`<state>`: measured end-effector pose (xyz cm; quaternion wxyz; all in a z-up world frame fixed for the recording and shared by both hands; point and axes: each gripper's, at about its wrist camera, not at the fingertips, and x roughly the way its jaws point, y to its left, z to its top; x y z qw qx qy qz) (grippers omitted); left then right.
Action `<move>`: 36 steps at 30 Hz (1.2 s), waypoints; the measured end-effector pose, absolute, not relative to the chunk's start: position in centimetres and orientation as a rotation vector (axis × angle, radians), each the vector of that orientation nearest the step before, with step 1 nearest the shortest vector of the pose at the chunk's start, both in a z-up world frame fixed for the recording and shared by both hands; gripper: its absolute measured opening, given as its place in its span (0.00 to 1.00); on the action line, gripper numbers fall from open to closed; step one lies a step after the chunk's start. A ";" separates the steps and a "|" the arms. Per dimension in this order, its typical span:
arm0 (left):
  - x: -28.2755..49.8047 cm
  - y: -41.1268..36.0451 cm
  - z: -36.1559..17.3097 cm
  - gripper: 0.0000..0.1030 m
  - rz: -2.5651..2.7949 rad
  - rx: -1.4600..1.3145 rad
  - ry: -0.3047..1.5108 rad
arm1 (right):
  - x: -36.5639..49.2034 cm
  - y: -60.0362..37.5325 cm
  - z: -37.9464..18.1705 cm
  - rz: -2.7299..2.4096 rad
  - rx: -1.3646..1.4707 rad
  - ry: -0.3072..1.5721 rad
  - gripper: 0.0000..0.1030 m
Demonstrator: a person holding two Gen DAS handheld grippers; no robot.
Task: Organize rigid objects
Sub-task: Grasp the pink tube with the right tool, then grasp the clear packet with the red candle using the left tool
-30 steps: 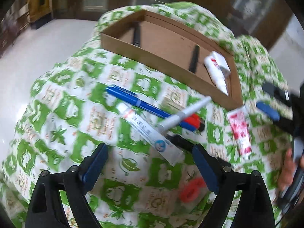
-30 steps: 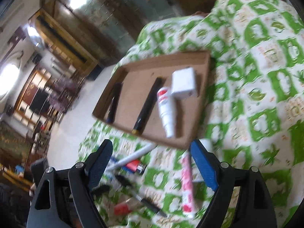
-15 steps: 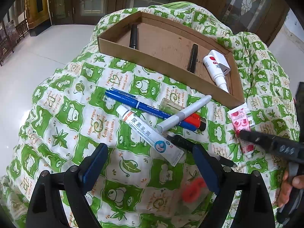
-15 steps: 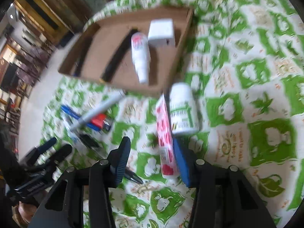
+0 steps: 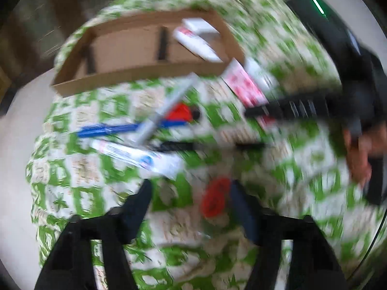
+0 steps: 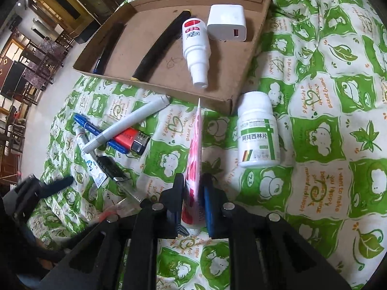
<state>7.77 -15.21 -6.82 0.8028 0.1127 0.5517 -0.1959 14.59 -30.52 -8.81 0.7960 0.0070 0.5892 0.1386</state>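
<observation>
Right claw clamped on the pink tube; left view smeared by blur

The right claw (image 6: pixel 192 194), jaws just closed, pinches the pink tube (image 6: pixel 194 149) on the green-print cloth (image 6: pixel 326 125) beside the cardboard tray (image 6: pixel 256 33) and a white bottle (image 6: pixel 257 130) reading "阿莫西林片". The left claw (image 5: pixel 191 203), narrowing, holds nothing; a red blur (image 5: pixel 214 199) beneath it is unidentifiable.

Both wrist views look steeply down, from close above, on the green-and-white patterned cloth (image 6: pixel 326 111). The left view is motion-blurred; the right is sharp. Both take in the shallow brown cardboard tray (image 5: pixel 135 76) (image 6: pixel 157 89) and the grey marker pen (image 5: pixel 167 106) (image 6: pixel 128 124).
</observation>
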 end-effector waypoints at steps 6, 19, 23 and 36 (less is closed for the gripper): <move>7.2 -16.9 -8.4 0.59 -0.481 0.299 1.235 | 14.7 -30.3 -8.6 0.305 0.021 1.264 0.14; 9.0 -14.1 -7.7 0.29 -0.373 0.112 1.192 | 14.2 -29.8 -7.8 0.377 0.050 1.201 0.15; 9.8 -11.3 -7.4 0.29 -0.314 -0.024 1.187 | 14.1 -29.4 -7.7 0.416 0.060 1.195 0.15; 11.1 -11.0 -9.3 0.30 -0.269 -0.064 1.239 | 14.2 -28.9 -8.7 0.355 0.027 1.228 0.15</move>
